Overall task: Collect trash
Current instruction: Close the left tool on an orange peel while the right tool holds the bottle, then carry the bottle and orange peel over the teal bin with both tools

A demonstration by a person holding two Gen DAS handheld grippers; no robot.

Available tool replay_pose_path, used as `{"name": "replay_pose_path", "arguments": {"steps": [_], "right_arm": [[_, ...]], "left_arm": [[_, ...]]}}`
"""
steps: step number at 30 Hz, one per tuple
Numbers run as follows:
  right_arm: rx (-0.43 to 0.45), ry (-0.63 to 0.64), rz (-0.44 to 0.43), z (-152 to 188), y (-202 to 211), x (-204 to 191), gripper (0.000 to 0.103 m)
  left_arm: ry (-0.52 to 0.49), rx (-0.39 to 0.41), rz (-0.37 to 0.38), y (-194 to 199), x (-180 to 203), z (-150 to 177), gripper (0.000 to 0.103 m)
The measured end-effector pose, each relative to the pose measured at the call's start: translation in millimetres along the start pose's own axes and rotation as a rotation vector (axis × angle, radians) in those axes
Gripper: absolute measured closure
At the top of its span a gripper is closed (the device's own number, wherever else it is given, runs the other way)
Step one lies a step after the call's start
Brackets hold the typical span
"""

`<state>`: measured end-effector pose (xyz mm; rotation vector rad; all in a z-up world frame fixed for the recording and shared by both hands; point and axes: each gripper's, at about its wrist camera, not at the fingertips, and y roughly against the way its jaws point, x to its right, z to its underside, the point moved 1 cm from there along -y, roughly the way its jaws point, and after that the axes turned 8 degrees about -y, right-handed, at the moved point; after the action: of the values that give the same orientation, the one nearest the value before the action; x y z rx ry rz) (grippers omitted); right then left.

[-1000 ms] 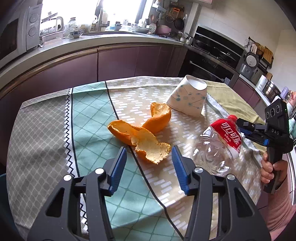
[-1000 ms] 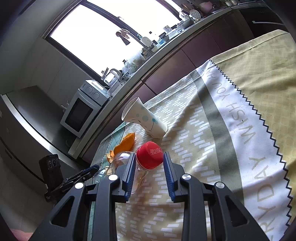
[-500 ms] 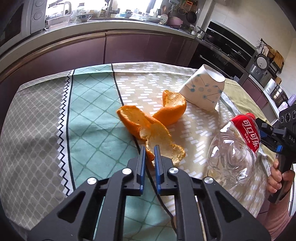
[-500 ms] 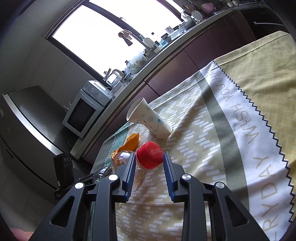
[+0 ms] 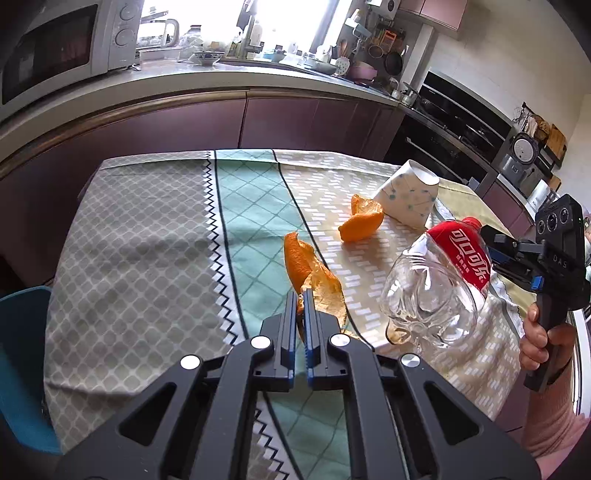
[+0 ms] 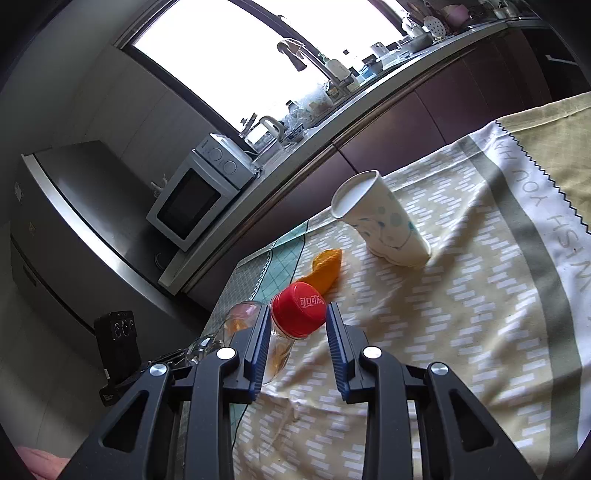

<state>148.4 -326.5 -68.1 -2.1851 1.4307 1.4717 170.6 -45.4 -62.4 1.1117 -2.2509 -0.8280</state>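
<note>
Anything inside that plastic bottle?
The plastic bottle in the right gripper looks nearly empty; a brownish trace sits near its base. Its red label covers the neck end.

We are in a home kitchen. A white microwave oven (image 5: 55,48) sits on a long grey countertop (image 5: 207,79) above glossy plum-coloured cabinet fronts (image 5: 192,125). A clear electric kettle (image 5: 164,31) and a blue-and-white ceramic bowl (image 5: 209,57) stand by the bright window (image 6: 236,62). To one side we see a black built-in oven (image 5: 448,122), and hanging utensils (image 5: 384,44) on the wall. A patterned patchwork tablecloth (image 5: 147,236) covers the dining table.
</note>
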Motion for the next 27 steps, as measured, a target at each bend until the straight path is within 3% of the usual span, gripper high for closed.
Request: {"name": "replay_pose_path", "arguments": {"steps": [13, 27], "right_arm": [[-0.094, 0.051, -0.052, 17, -45, -45, 0.074], [-0.25, 0.159, -0.127, 38, -129, -125, 0.074]], "left_arm": [[0.027, 0.049, -0.096, 80, -49, 43, 0.099], [0.156, 0.14, -0.259, 169, -131, 72, 0.099]]}}
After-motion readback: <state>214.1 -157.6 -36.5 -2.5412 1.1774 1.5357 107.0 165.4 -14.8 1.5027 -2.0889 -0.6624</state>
